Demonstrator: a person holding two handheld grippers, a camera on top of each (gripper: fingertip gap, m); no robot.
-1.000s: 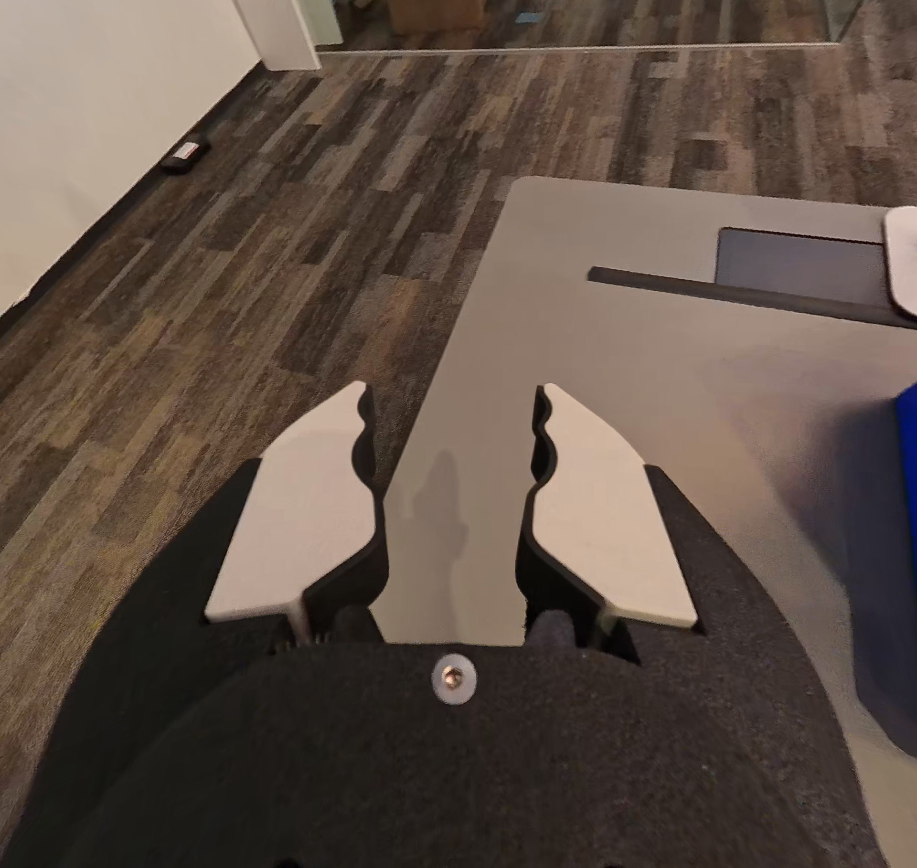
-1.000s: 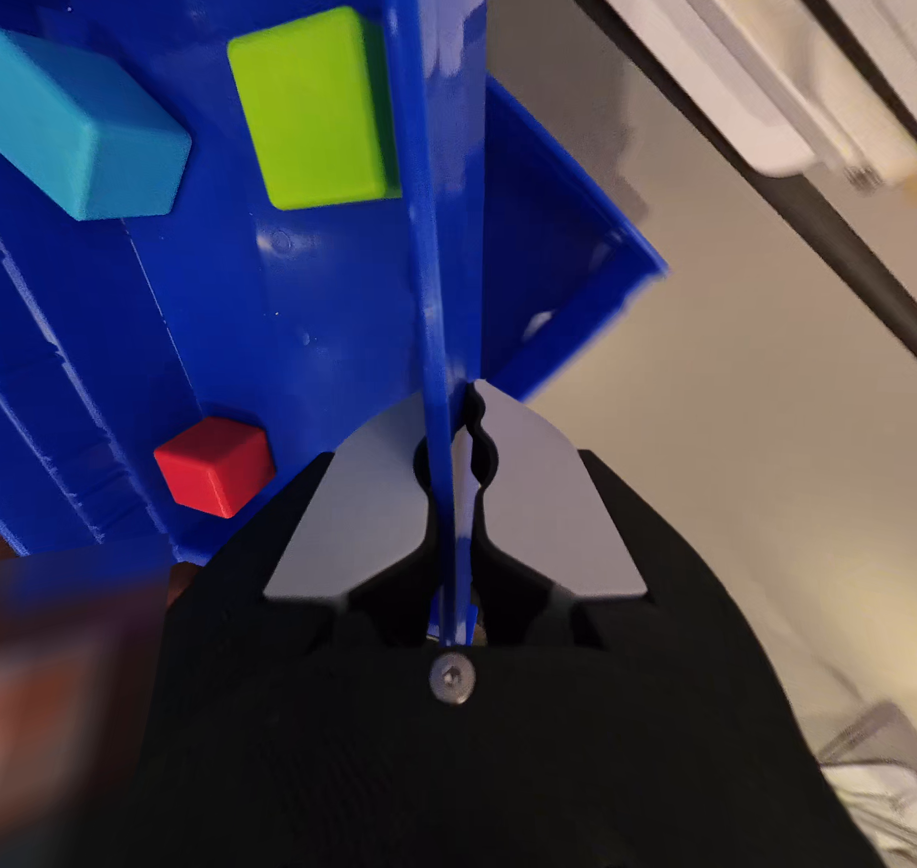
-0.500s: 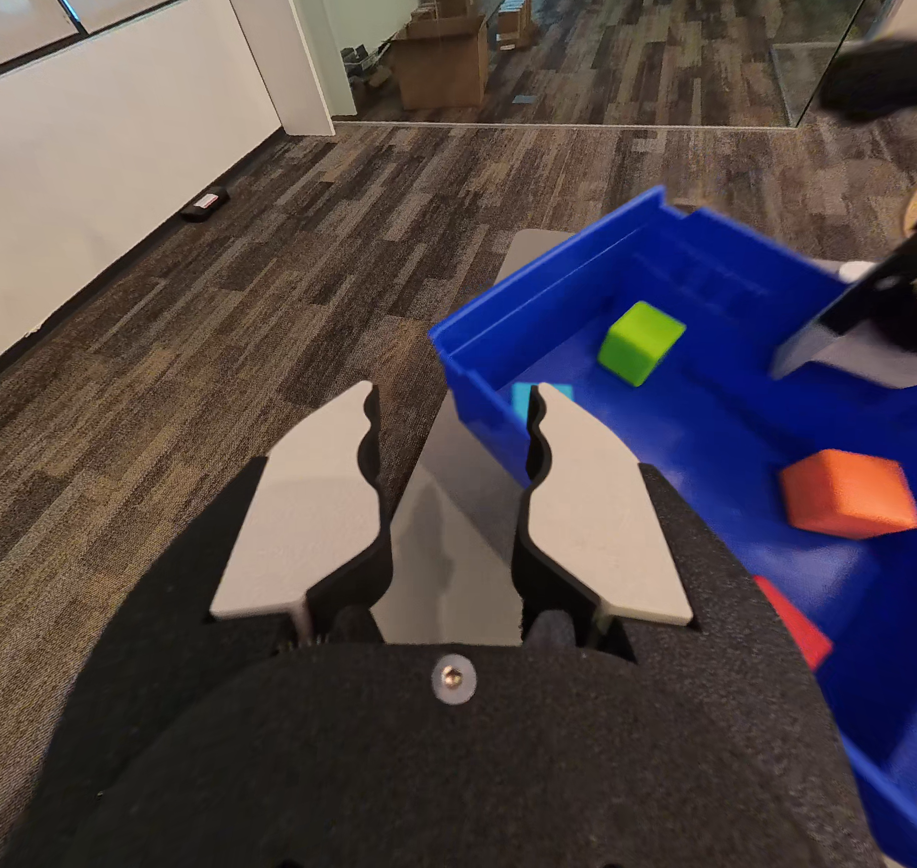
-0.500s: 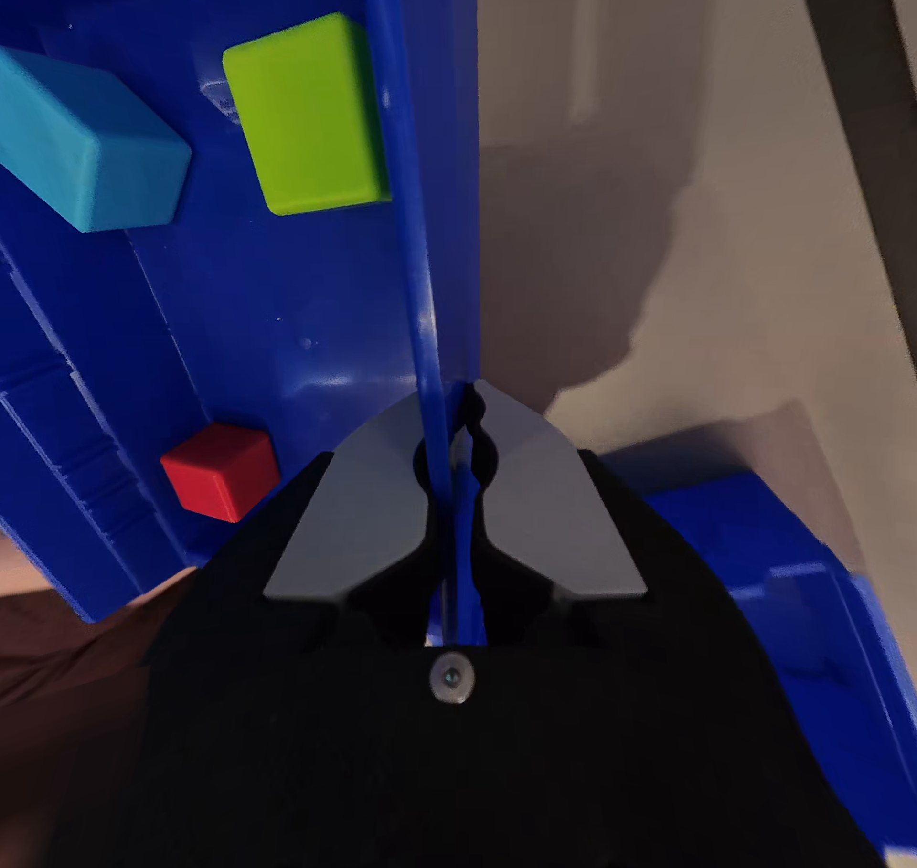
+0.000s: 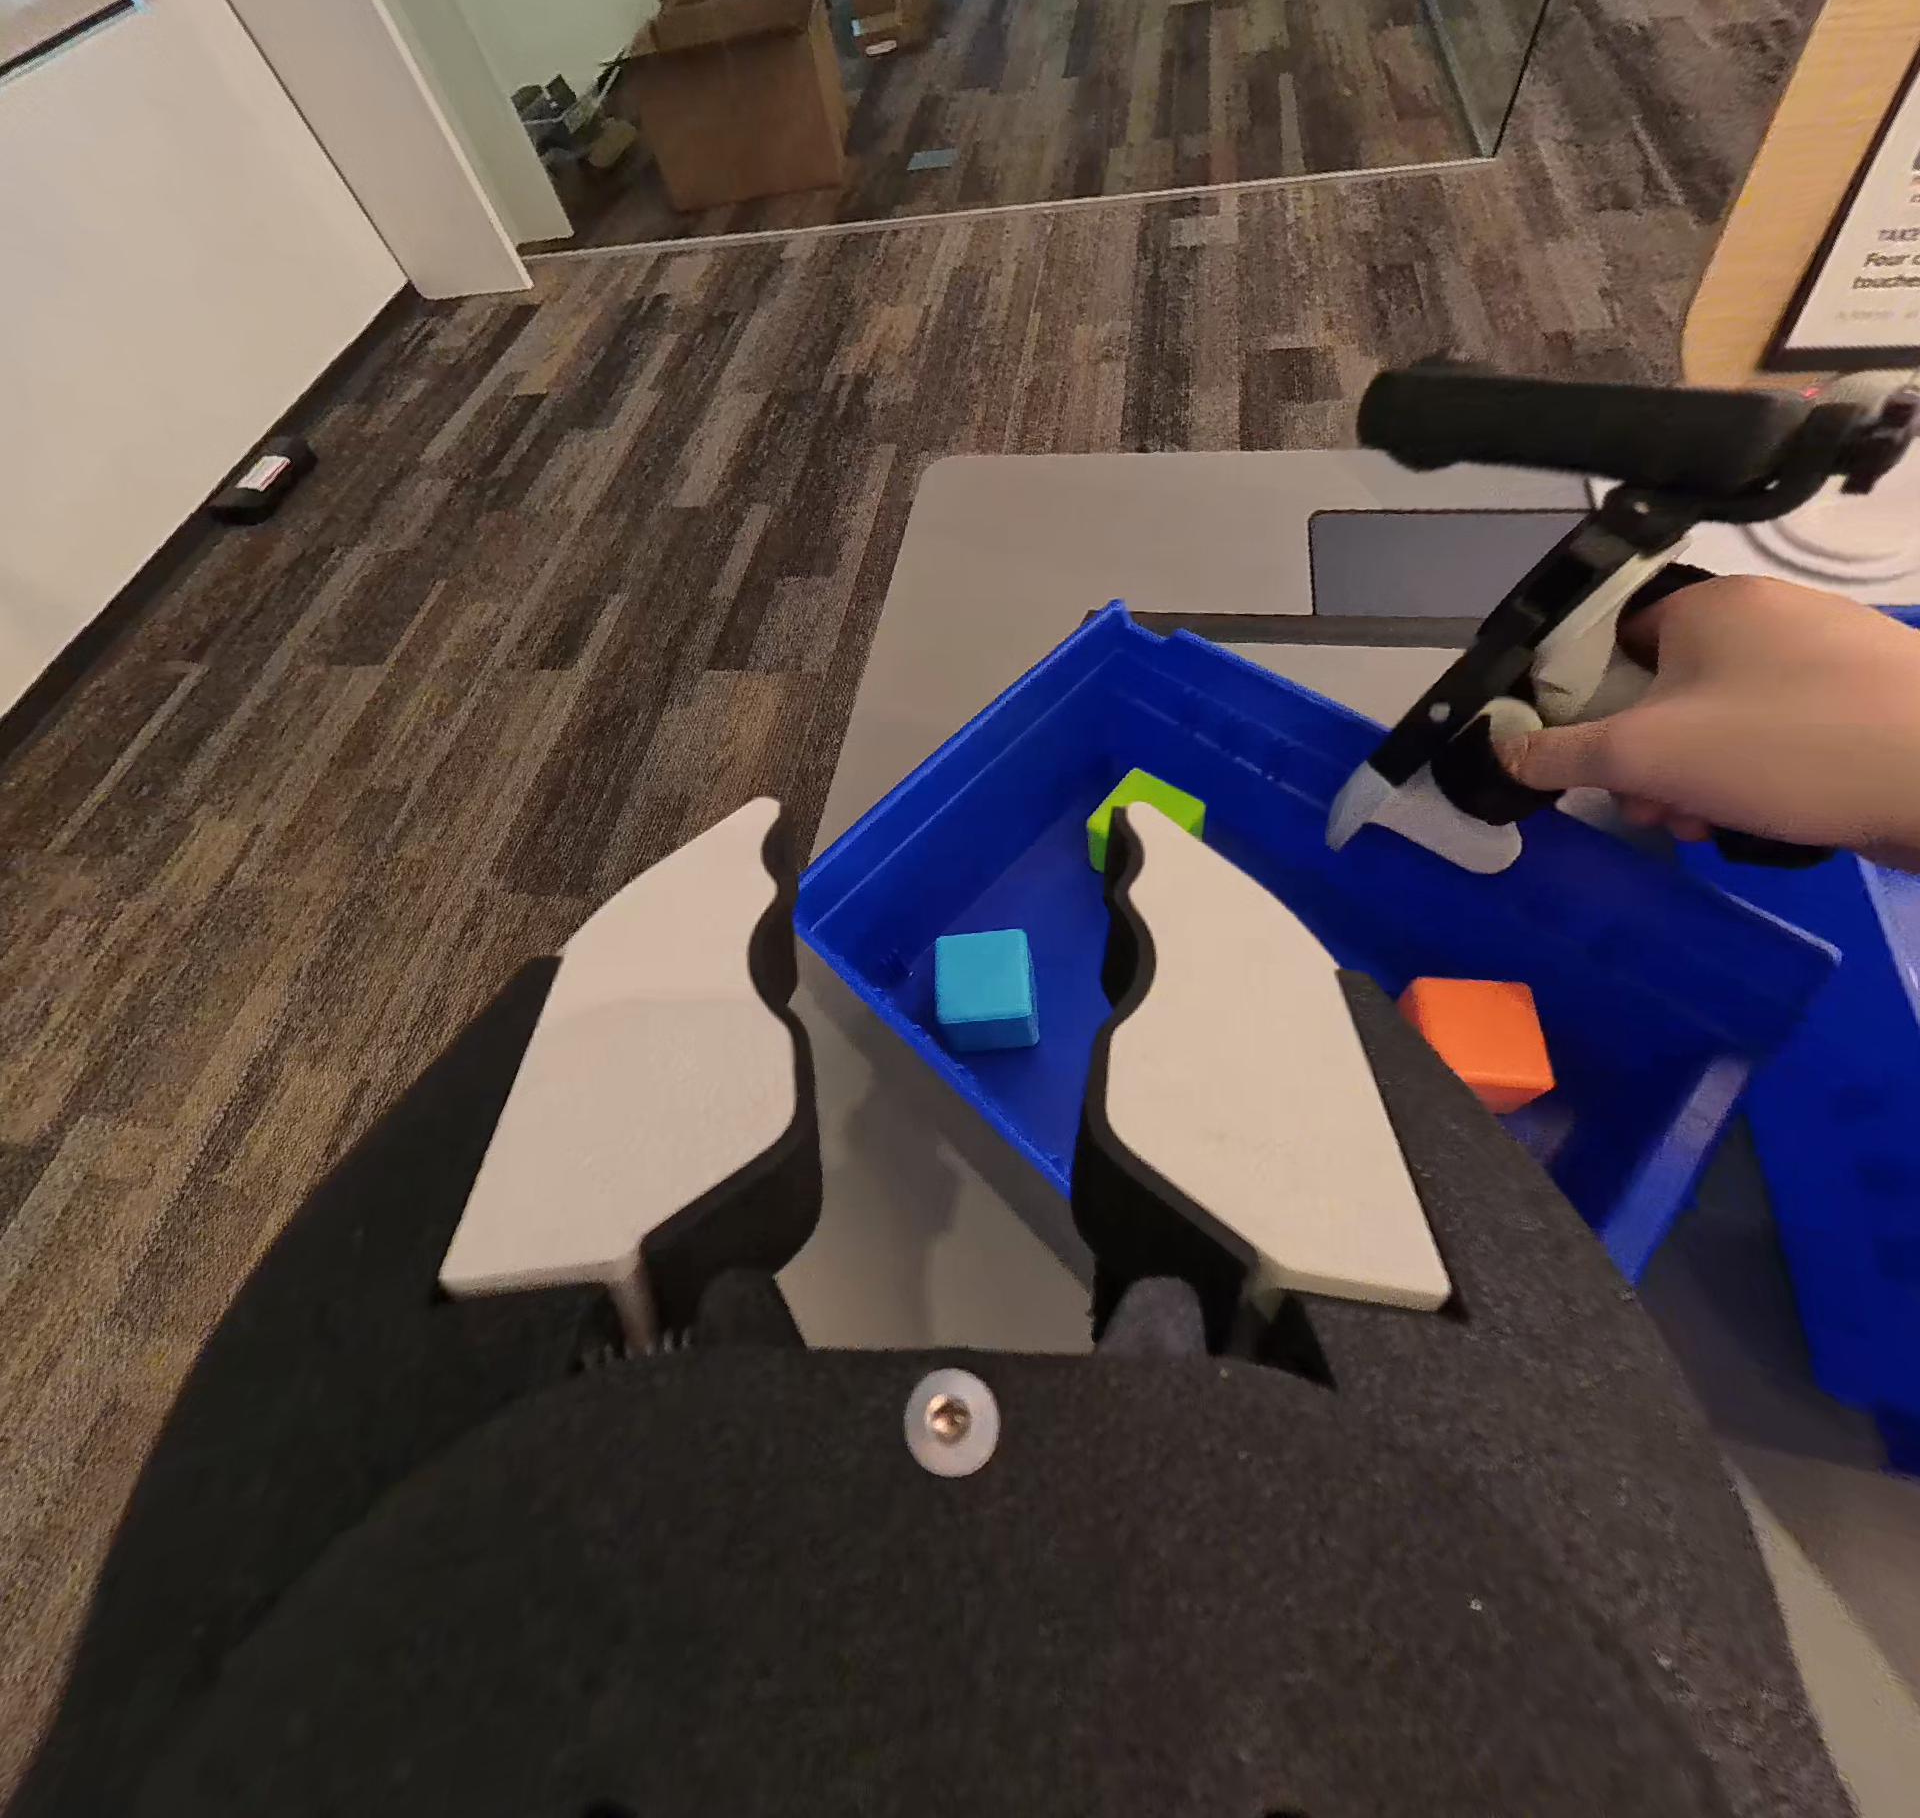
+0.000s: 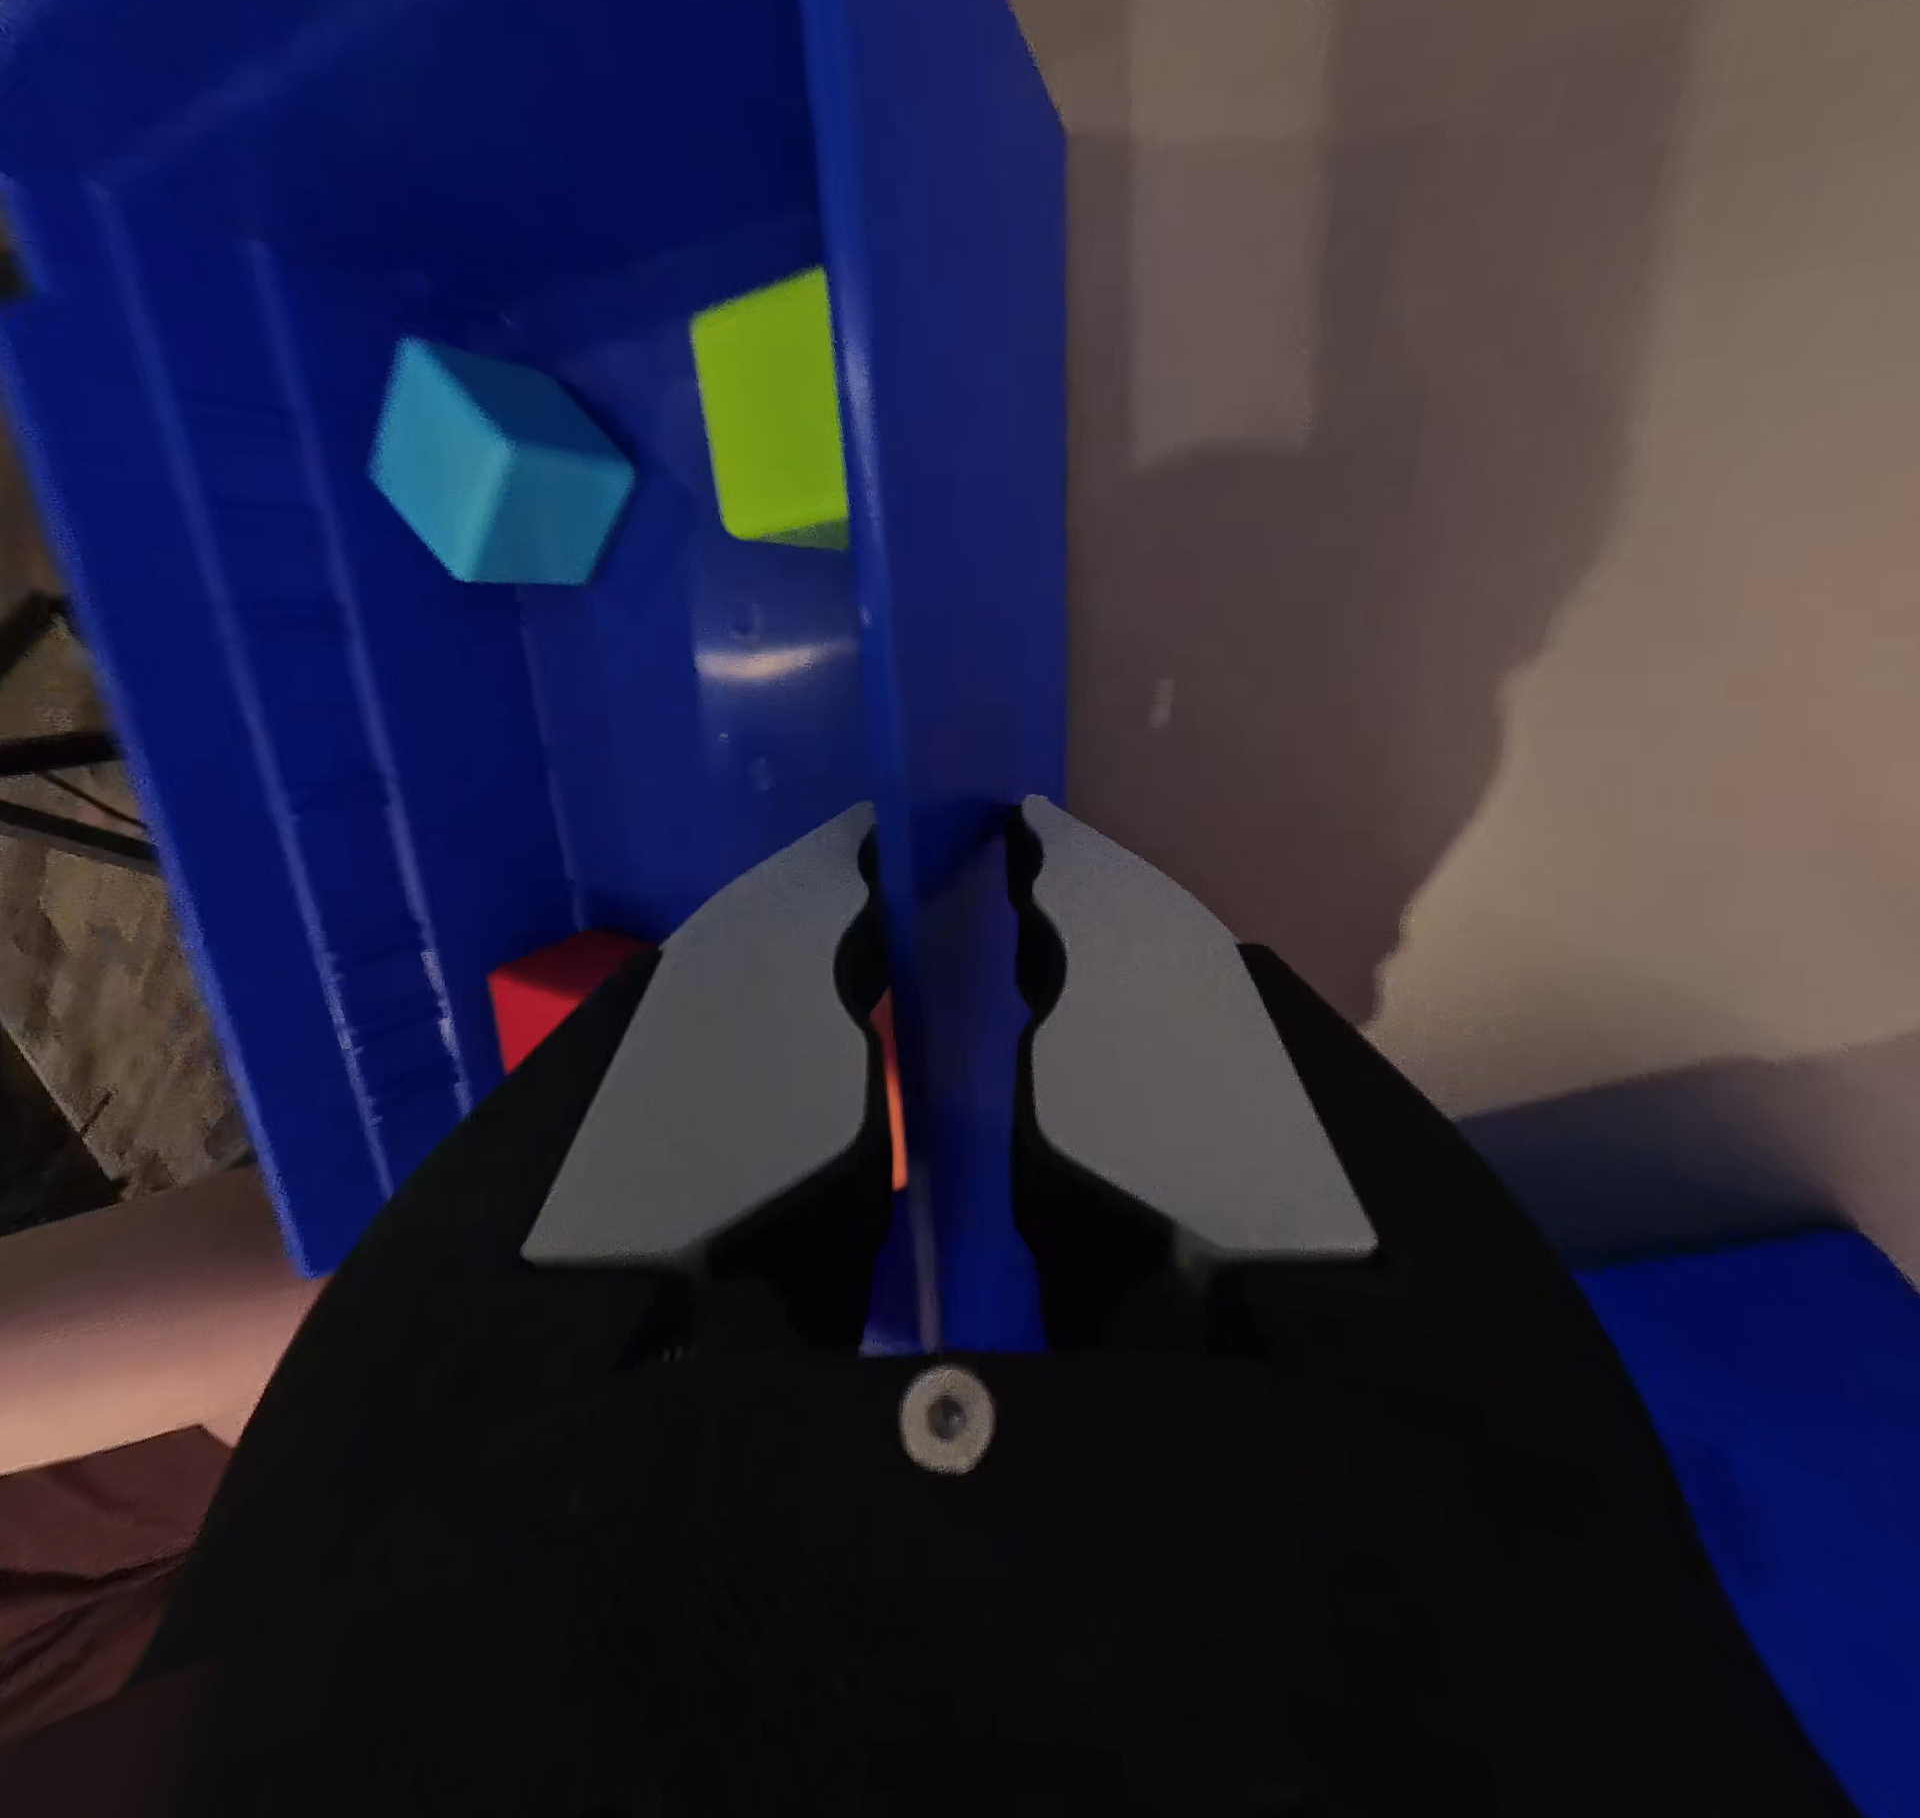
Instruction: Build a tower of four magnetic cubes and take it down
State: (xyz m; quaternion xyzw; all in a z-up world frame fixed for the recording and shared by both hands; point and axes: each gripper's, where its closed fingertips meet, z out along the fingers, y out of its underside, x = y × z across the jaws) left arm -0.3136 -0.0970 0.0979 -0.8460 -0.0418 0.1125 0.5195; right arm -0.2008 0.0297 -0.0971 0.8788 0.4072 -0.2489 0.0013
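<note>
My right gripper (image 6: 940, 818) straddles the side wall of the blue bin (image 6: 925, 334), its fingers a little apart on either side of the wall. My left gripper (image 5: 945, 823) hangs spread wide and empty over the grey table (image 5: 1091, 532) beside the bin. Inside lie the cubes: green (image 6: 769, 407) against that wall, light blue (image 6: 499, 464) near it, red (image 6: 540, 989) and orange (image 5: 1481, 1036) closer to me.

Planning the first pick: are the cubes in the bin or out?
In: the light blue cube, green cube, orange cube and red cube all lie inside the blue bin.
</note>
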